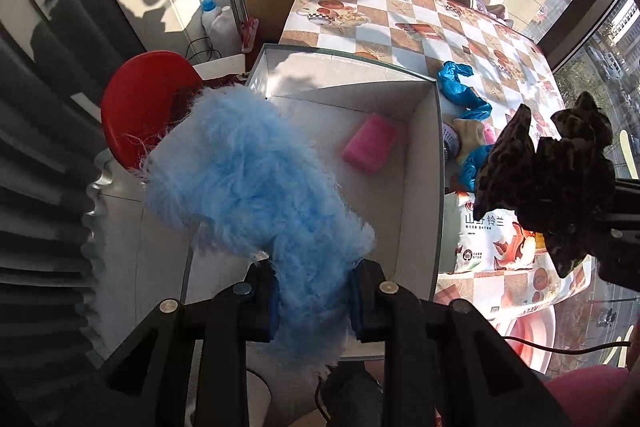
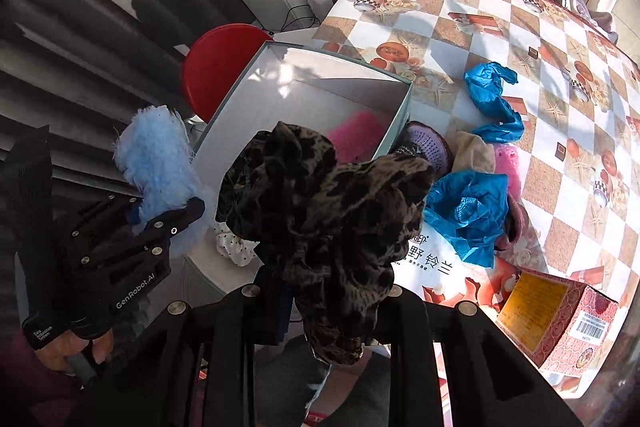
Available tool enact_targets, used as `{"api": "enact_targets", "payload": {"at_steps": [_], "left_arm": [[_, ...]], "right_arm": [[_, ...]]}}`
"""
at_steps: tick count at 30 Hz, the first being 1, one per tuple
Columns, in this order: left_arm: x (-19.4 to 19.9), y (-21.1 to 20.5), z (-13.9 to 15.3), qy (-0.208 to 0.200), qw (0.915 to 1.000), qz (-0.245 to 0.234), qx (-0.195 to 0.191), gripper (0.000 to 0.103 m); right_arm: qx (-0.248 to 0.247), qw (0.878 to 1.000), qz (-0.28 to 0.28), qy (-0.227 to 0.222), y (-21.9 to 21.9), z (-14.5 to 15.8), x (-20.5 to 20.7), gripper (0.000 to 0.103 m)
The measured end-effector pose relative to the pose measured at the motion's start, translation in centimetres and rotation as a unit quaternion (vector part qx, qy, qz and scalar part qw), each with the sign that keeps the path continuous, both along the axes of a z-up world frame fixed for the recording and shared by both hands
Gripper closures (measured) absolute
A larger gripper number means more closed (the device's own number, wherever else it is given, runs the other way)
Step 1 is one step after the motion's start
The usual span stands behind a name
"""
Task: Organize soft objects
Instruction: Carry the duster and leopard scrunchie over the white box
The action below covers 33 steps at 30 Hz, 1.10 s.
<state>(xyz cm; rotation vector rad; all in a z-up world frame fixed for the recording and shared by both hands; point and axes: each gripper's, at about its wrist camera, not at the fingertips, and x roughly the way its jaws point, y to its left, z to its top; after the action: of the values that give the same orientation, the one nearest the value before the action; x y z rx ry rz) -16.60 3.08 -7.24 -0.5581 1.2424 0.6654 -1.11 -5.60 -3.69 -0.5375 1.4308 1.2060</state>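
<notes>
Left gripper (image 1: 314, 301) is pinched on blue fluffy cloth (image 1: 256, 179) | right gripper (image 2: 326, 301) is clamped on leopard-print cloth (image 2: 332, 211) | both are best released low inside white box (image 1: 424, 163), beside pink sponge (image 1: 370, 143).

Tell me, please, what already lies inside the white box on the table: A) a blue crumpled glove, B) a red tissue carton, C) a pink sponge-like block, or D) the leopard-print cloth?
C: the pink block rests on the floor of the white box, while both grippers hold their items above it.

Left gripper (image 1: 314, 301) clamped, right gripper (image 2: 332, 311) clamped, both raised
</notes>
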Motion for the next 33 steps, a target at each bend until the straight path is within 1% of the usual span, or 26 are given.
{"api": "enact_targets", "payload": {"at_steps": [4,6,10,14,24,33], "left_arm": [[-0.5,0.0,-0.6,0.004,1.0000,-0.001,-0.008,0.074],[-0.3,-0.3,-0.9,0.008,0.9999,-0.009,-0.010,0.074],[0.3,-1.0,-1.2,0.016,0.9993,-0.033,-0.003,0.074],[0.7,-1.3,-1.6,0.020,0.9988,-0.044,-0.010,0.074],[0.7,-1.2,-2.2,0.028,0.9984,-0.044,-0.020,0.074],[0.6,-1.5,-2.3,0.029,0.9983,-0.046,-0.020,0.074]], "right_arm": [[-0.008,1.000,0.017,-0.003,0.6,-0.4,-1.0,0.077],[-0.012,1.000,0.024,-0.004,0.9,-0.6,-1.4,0.077],[-0.016,0.999,0.039,-0.009,1.8,-0.8,-2.1,0.077],[-0.017,0.999,0.044,-0.015,2.5,-0.9,-2.3,0.077],[-0.020,0.999,0.046,-0.007,3.7,-1.5,-2.5,0.077],[-0.020,0.998,0.058,-0.005,4.4,-1.8,-3.1,0.077]]}}
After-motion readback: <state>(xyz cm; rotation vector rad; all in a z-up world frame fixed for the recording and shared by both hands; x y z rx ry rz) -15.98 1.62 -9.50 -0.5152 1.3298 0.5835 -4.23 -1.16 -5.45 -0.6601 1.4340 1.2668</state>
